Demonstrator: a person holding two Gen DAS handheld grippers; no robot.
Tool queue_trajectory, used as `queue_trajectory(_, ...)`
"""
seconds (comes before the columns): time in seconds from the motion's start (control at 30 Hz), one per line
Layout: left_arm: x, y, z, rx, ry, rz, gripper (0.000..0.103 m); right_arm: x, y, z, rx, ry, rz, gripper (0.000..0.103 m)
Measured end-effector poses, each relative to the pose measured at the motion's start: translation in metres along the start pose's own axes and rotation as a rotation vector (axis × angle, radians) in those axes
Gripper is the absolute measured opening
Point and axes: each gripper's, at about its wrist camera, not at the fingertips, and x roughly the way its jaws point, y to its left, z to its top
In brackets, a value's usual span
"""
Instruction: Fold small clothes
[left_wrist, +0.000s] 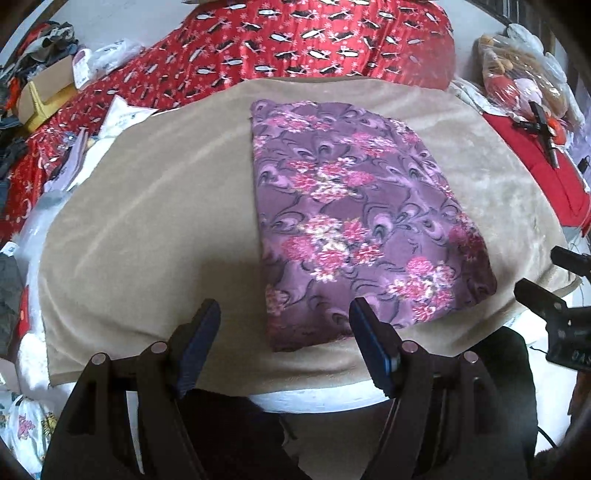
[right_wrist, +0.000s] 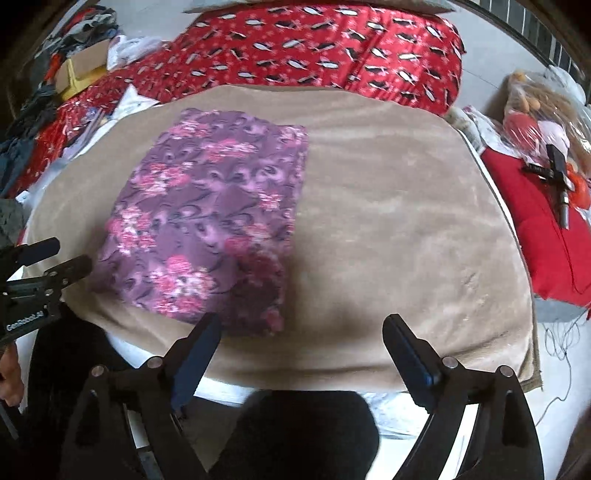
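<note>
A purple cloth with pink flowers (left_wrist: 354, 206) lies folded into a flat rectangle on a beige blanket (left_wrist: 147, 206). It also shows in the right wrist view (right_wrist: 210, 218), left of the blanket's (right_wrist: 399, 221) middle. My left gripper (left_wrist: 284, 314) is open and empty, held just short of the cloth's near edge. My right gripper (right_wrist: 303, 328) is open and empty, near the cloth's near right corner. Each gripper shows at the edge of the other's view: the right one (left_wrist: 554, 288) and the left one (right_wrist: 48, 266).
A red patterned quilt (left_wrist: 295, 40) lies behind the blanket. A red cushion with a black tool (right_wrist: 554, 173) and a bagged toy (right_wrist: 535, 122) sit to the right. A cardboard box (left_wrist: 44, 92) and loose clothes pile at the far left. My dark-clothed knees (right_wrist: 295, 435) are below.
</note>
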Motion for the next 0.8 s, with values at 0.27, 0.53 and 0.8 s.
queue_trajectory(0.27, 0.006, 0.025, -0.009, -0.091, 0.027, 0.033, 0.075, -0.012, 0.018, -0.001, -0.035, -0.061, -0.007, 0.100)
queue_trajectory(0.53, 0.003, 0.013, -0.016, -0.077, 0.005, 0.036, 0.075, -0.019, 0.021, -0.004, -0.011, -0.110, -0.013, 0.101)
queue_trajectory(0.8, -0.002, 0.004, -0.018, -0.059, -0.013, 0.038, 0.078, -0.023, 0.015, -0.008, -0.005, -0.128, -0.043, 0.102)
